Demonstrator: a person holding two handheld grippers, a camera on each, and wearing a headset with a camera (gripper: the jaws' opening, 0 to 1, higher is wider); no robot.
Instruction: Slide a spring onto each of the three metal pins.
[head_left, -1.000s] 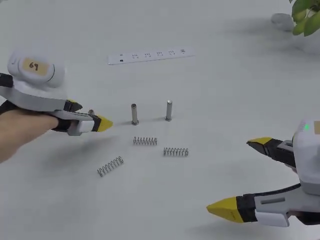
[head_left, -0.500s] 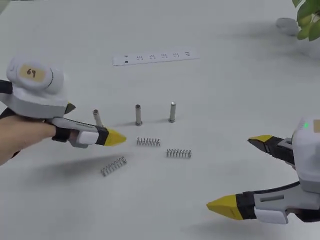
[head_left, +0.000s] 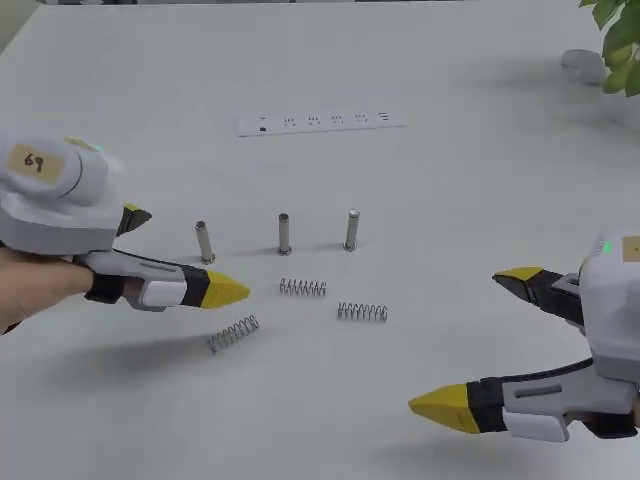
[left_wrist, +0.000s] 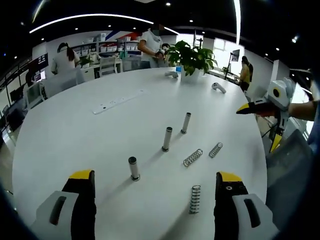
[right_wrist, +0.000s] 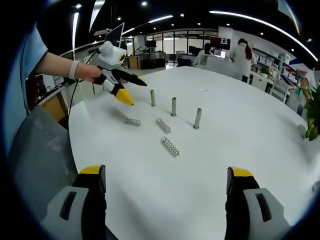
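Left claw (head_left: 185, 252) wide, upper tip half hidden; right claw (head_left: 470, 340) wide, body cut off.

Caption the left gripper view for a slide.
Open left gripper faces three upright bare pins and three loose springs on a white table.

Three pins (head_left: 284, 233) in a row on the table (head_left: 450, 180), springs (head_left: 303, 288) just before them, power strip (head_left: 320, 122) behind.

An open-plan office. Rows of desks (right_wrist: 262, 75) with monitors (right_wrist: 220, 53) and people (right_wrist: 244, 52) stand beyond the round white table (head_left: 470, 180). Strip lights (left_wrist: 90, 19) cross a dark ceiling.
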